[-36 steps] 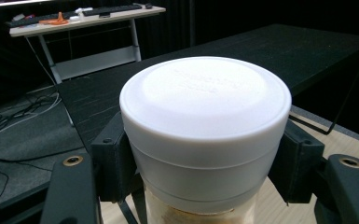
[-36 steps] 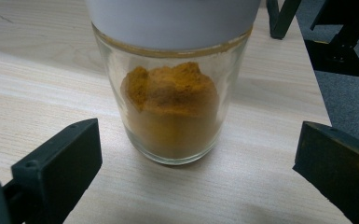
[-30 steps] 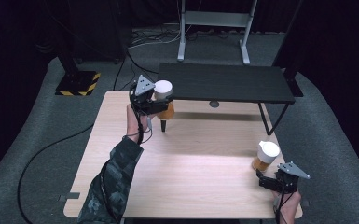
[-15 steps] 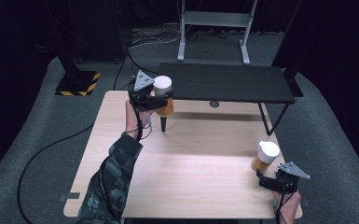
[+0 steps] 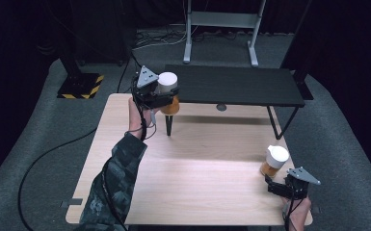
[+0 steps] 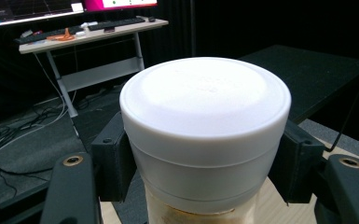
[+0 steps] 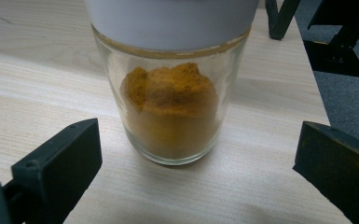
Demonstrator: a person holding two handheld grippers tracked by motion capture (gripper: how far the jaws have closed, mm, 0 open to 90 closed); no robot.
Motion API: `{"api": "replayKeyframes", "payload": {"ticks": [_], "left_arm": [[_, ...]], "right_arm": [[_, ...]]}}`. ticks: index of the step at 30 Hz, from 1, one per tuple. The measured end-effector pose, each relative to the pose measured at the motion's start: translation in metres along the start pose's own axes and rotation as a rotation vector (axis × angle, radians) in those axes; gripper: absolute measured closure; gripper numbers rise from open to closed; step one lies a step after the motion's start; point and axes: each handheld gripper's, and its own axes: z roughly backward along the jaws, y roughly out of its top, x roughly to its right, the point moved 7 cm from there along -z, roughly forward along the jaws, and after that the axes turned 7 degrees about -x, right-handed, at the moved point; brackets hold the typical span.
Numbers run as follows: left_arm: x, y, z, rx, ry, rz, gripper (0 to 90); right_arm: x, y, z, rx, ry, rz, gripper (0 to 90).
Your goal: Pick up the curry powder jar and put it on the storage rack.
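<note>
The light wooden surface [image 5: 192, 178] takes up the middle of the high view, with a grey carpeted floor [image 5: 38, 159] around it. A black bench [image 5: 236, 85] stands over the surface's far edge, one of its legs coming down onto the wood just below the held jar.

A person's left forearm in a camouflage sleeve [image 5: 113, 183] reaches up the left side of the surface to the left gripper [image 5: 161, 98], which is raised near the far left corner beside the bench. Its jaws are clamped on a glass jar with a white lid [image 5: 167, 85]; in the left gripper view the black pads [image 6: 114, 158] press against both sides of the jar just under the lid [image 6: 205, 107], and the jar stands upright between them.

At the near right corner the right gripper [image 5: 277, 185] rests low, with the hand behind it at the surface's edge. A second jar [image 5: 274, 161], white-lidded and part filled with orange powder [image 7: 170, 107], stands upright on the wood just ahead of it. In the right gripper view its jaws stand wide apart on either side of this jar, clear of the glass and holding nothing.
</note>
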Motion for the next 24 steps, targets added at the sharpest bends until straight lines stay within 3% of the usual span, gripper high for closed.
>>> {"api": "replayKeyframes", "payload": {"ticks": [24], "left_arm": [[0.0, 0.024, 0.004, 0.026, 0.002, -0.024, 33.3]], "right_arm": [[0.0, 0.0, 0.0, 0.0, 0.0, -0.001, 0.0]]}}
